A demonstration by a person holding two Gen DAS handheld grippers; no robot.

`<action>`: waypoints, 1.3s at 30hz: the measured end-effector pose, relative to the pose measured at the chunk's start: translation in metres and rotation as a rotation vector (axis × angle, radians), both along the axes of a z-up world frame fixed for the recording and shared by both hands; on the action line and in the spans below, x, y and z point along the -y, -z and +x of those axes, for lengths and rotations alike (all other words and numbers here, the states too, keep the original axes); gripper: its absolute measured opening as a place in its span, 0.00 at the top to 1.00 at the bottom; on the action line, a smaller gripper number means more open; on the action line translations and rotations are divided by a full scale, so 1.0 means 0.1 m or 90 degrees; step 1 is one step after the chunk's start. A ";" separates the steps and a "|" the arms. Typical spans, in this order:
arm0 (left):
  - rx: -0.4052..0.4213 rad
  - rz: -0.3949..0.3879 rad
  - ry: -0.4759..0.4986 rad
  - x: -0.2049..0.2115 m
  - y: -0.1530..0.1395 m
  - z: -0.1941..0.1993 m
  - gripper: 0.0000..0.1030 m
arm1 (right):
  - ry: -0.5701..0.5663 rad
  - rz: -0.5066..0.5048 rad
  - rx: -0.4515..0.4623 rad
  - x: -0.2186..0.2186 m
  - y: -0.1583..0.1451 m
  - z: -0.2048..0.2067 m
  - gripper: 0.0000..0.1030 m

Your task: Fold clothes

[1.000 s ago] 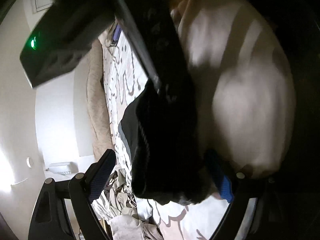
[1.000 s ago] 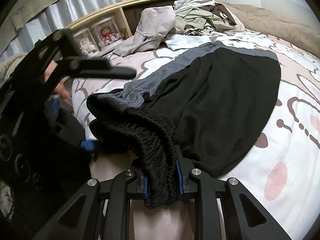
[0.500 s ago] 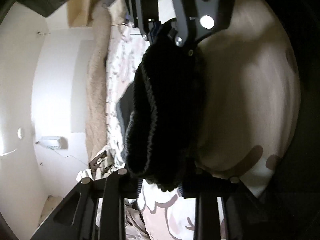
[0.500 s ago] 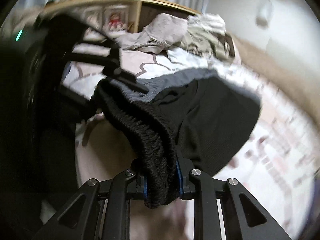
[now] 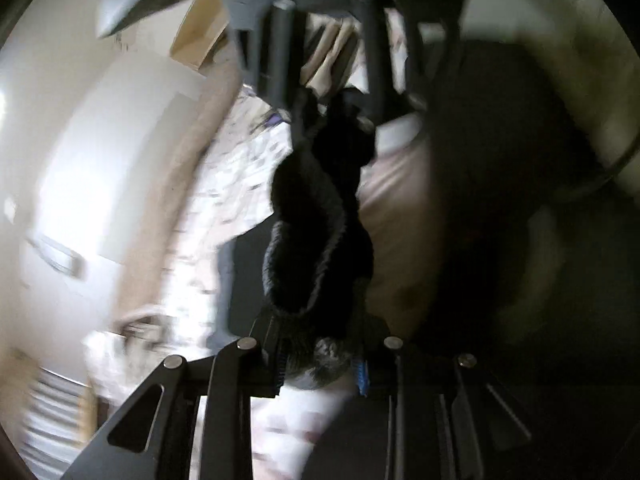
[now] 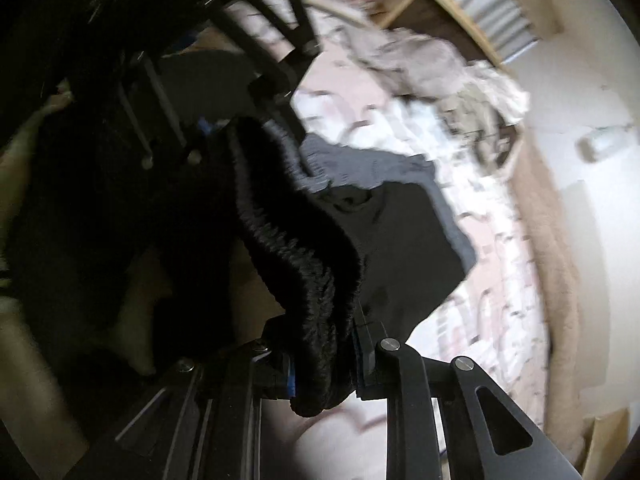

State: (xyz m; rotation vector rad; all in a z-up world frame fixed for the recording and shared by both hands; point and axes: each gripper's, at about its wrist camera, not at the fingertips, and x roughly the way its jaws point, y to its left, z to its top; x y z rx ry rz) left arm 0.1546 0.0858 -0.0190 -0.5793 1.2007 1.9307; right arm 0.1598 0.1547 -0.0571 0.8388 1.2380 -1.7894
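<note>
1. Now, the black shorts hang bunched between your two tools, lifted off the patterned bedspread; the ribbed waistband runs as a thick dark rope from one tool to the other.
2. Your right gripper has its jaws nearly closed, pinching the waistband at 6 o'clock in its own view.
3. Your left gripper is likewise narrowly set, clamped on the waistband's other end, at 6 o'clock in the left view.
4. A grey panel of the shorts trails toward 1 o'clock.
5. A pile of unfolded clothes lies on the bed at 1 o'clock, well apart.
6. Both views are motion-blurred; finer detail unreadable.
</note>
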 end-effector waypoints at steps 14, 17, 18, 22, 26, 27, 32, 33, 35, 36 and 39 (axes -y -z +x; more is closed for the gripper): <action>0.112 0.127 -0.170 0.13 -0.58 -0.75 0.75 | 0.043 -0.020 0.091 -0.01 -0.63 -0.46 0.79; 0.123 0.143 -0.219 0.23 -0.65 -1.29 0.75 | 0.061 -0.024 0.083 0.07 -0.71 -0.98 0.79; 0.130 0.144 -0.232 0.24 -0.65 -1.46 0.75 | 0.066 -0.025 0.083 0.09 -0.72 -1.15 0.79; 0.168 0.139 -0.276 0.37 -0.43 -2.03 0.75 | 0.089 -0.019 0.117 0.20 -0.63 -1.85 0.79; 0.209 0.141 -0.306 0.27 -0.01 -2.49 0.75 | 0.106 -0.008 0.158 0.30 -0.32 -2.42 0.79; 0.225 0.145 -0.316 0.24 0.07 -2.50 0.75 | 0.113 -0.008 0.171 0.33 -0.23 -2.59 0.79; 0.307 0.165 -0.364 0.29 0.48 -2.90 0.75 | 0.141 -0.023 0.238 0.33 0.19 -3.10 0.79; 0.319 0.166 -0.373 0.33 0.57 -3.01 0.75 | 0.147 -0.029 0.250 0.34 0.29 -3.20 0.79; 0.343 0.167 -0.390 0.41 0.75 -3.20 0.75 | 0.163 -0.041 0.267 0.37 0.48 -3.37 0.79; 0.355 0.167 -0.399 0.44 0.84 -3.30 0.75 | 0.174 -0.048 0.272 0.37 0.57 -3.45 0.75; 0.392 0.191 -0.428 0.56 0.98 -3.41 0.73 | 0.235 -0.079 0.265 0.33 0.71 -3.63 0.45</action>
